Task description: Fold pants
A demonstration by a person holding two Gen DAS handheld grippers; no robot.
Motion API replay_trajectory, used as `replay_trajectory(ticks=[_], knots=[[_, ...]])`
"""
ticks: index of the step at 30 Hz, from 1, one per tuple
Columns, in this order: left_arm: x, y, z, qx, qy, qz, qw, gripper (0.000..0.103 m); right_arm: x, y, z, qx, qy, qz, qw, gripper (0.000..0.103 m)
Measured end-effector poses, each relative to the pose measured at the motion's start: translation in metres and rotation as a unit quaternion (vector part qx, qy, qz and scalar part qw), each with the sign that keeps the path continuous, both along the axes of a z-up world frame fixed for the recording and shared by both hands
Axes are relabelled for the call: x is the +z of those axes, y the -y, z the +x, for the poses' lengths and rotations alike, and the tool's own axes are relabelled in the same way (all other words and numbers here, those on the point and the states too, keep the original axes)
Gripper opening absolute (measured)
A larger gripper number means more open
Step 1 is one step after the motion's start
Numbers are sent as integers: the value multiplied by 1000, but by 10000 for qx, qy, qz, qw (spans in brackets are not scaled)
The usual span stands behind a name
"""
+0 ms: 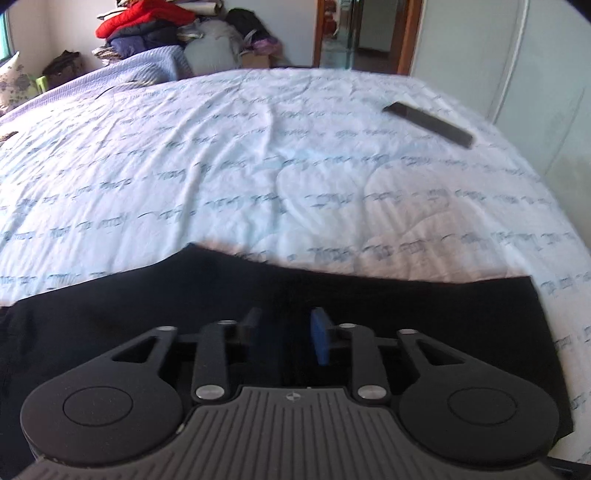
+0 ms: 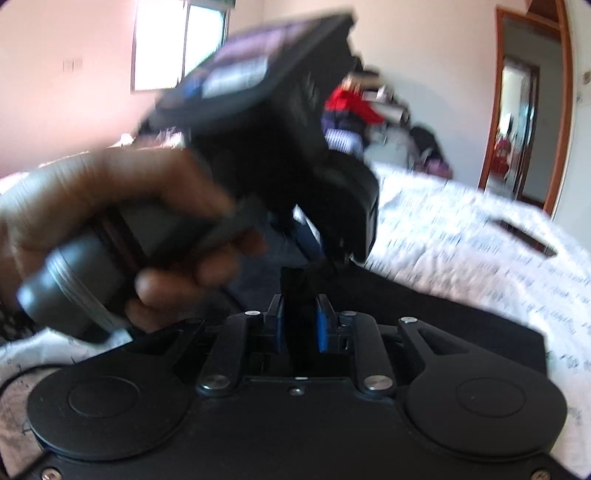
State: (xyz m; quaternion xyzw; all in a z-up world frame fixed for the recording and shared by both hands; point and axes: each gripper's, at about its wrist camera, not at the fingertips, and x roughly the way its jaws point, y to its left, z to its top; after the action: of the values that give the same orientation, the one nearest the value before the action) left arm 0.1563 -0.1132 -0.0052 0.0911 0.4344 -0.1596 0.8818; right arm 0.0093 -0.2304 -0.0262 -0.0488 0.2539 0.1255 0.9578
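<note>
Black pants (image 1: 110, 332) lie flat across the near part of a bed (image 1: 258, 166) with a white, text-printed sheet. My left gripper (image 1: 286, 326) hovers over their upper edge, open, with nothing between the black finger and the blue pad (image 1: 319, 339). In the right wrist view, my right gripper (image 2: 300, 321) is shut on a raised fold of the pants (image 2: 295, 288). The rest of the cloth (image 2: 443, 317) spreads to the right. Just ahead of it, blurred, is the left tool's housing (image 2: 280, 122), held by a hand (image 2: 147, 206).
A flat black slab, like a phone or remote (image 1: 428, 123), lies on the sheet at the far right. A lilac blanket (image 1: 122, 70) and a heap of clothes (image 1: 144, 22) fill the far end. A doorway (image 1: 362, 29) opens beyond the bed.
</note>
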Motion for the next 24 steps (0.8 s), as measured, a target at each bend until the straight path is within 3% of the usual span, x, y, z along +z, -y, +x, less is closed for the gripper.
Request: replay_trajectory(ticks=[1, 3, 7, 10, 12, 14, 16, 17, 19, 22, 24], knots=[[1, -7, 1, 62, 16, -22, 10000, 57, 1, 2, -3, 34, -3, 2, 10000, 22], [8, -28, 2, 243, 125, -248, 9993, 67, 11, 14, -10, 91, 35, 131, 9999, 22], [29, -53, 4, 570, 269, -549, 9965, 72, 25, 55, -20, -361, 116, 681, 9970, 22], [26, -31, 7, 40, -47, -519, 9986, 74, 10, 54, -5, -691, -218, 437, 9964, 22], [16, -9, 7, -396, -332, -556, 9971, 76, -5, 39, 1, -609, -519, 304, 9963, 22], [-2, 11, 3, -691, -474, -230, 9962, 76, -13, 30, 1, -449, -699, 135, 9964, 23], [-17, 19, -2, -681, -481, 137, 9964, 77, -10, 28, -11, -292, -641, -108, 9975, 23], [-20, 17, -5, -666, -450, 127, 9967, 77, -6, 33, -15, -257, -610, -63, 9978, 23], [-13, 7, -13, -609, -407, 18, 9973, 76, 4, 57, -21, -444, -438, 141, 9980, 24], [1, 5, -28, -748, -228, -30, 9969, 80, 14, 111, -10, -1293, -240, 371, 9906, 41], [-1, 11, -36, -916, -162, 60, 9956, 84, 9, 138, 7, -1619, -303, 476, 9852, 41]])
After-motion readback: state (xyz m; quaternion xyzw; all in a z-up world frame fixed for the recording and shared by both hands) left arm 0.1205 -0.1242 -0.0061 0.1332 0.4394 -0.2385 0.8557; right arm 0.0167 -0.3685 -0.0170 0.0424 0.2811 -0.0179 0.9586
